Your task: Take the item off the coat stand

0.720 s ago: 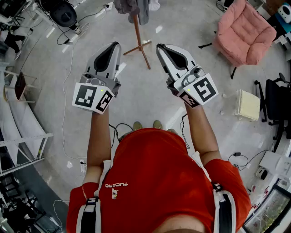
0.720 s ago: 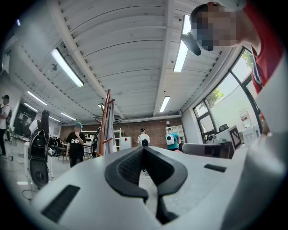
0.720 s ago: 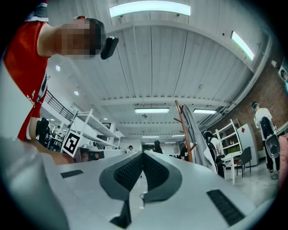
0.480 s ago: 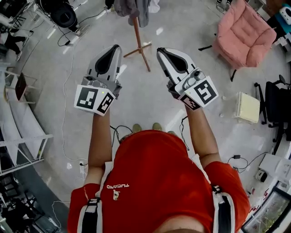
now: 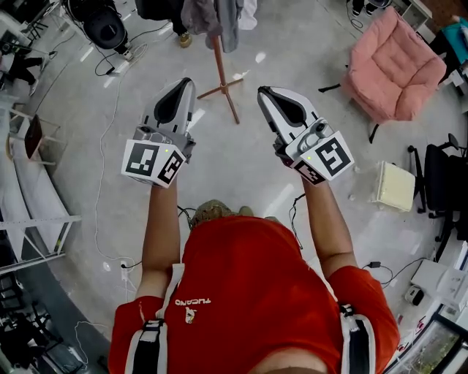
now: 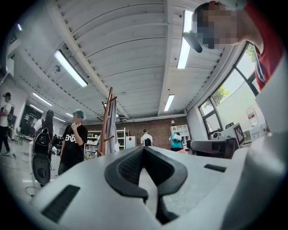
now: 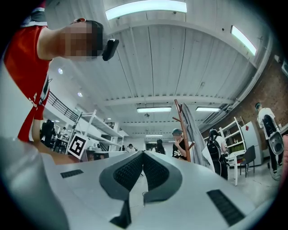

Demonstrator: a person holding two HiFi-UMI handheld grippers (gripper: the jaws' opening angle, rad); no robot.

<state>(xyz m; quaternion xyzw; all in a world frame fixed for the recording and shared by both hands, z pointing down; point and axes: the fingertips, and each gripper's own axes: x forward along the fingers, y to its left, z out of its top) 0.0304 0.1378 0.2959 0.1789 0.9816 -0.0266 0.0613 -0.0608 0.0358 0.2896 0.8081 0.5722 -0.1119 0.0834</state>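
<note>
The wooden coat stand rises from the floor ahead of me, with a grey garment hung on its top. Both grippers are held out in front of me, short of the stand and touching nothing. My left gripper is shut and empty, to the left of the pole. My right gripper is shut and empty too, to the pole's right. In the left gripper view the stand and its garment stand beyond the closed tips. The right gripper view shows the stand and garment right of its tips.
A pink armchair sits at the back right, with a cream box and a black office chair on the right. White shelving lines the left. Cables trail over the floor. A person in black stands by the stand.
I have stepped forward: the coat stand sits lower and nearer in the head view. Both grippers stay shut and level. A person's foot has come into sight beside the stand.
</note>
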